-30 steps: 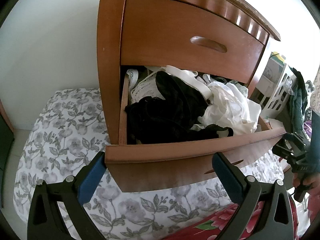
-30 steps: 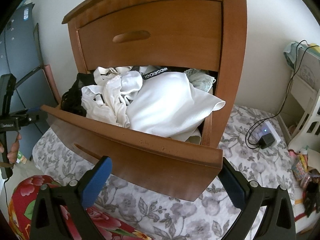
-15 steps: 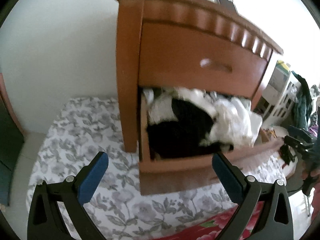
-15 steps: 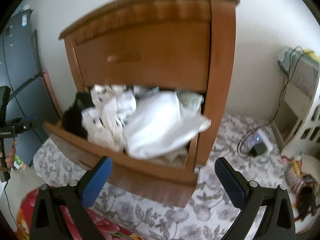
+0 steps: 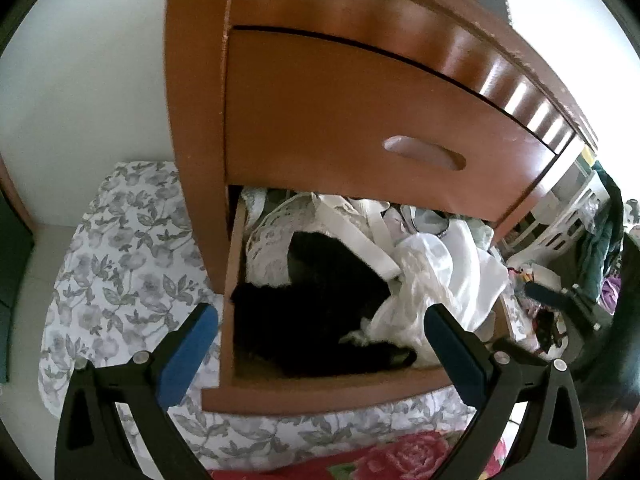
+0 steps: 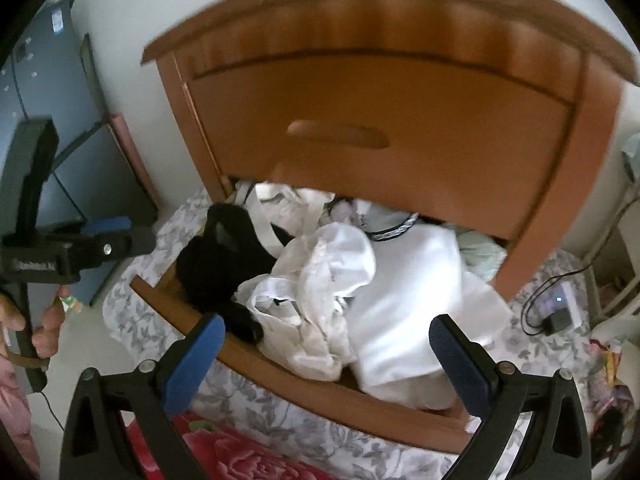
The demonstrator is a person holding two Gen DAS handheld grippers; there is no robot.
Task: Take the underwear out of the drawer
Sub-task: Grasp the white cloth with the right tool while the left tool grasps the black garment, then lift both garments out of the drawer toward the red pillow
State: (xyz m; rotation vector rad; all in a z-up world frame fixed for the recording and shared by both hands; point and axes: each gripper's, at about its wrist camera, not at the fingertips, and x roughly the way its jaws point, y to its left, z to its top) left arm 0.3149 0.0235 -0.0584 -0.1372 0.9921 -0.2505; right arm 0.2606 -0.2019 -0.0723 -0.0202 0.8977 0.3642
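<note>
The lower drawer (image 5: 320,394) (image 6: 304,376) of a brown wooden nightstand stands pulled out, heaped with underwear. A black garment (image 5: 316,312) (image 6: 224,264) fills its left part, white garments (image 5: 436,280) (image 6: 360,292) its middle and right. My left gripper (image 5: 320,344) hovers open just above the drawer's front, over the black garment, holding nothing. My right gripper (image 6: 326,354) is open too, above the front edge over the white pile. The left gripper's body (image 6: 76,248), held in a hand, shows at the left of the right wrist view.
The closed upper drawer (image 5: 400,136) overhangs the clothes. A grey floral sheet (image 5: 120,264) and a red floral cloth (image 6: 248,460) lie below the drawer. A charger with cable (image 6: 556,316) lies at the right, a white basket (image 5: 560,216) beyond the nightstand.
Both grippers have come closer and higher over the open drawer, now looking down into the clothes. The left gripper has swung nearer the drawer's left side. Both stay open.
</note>
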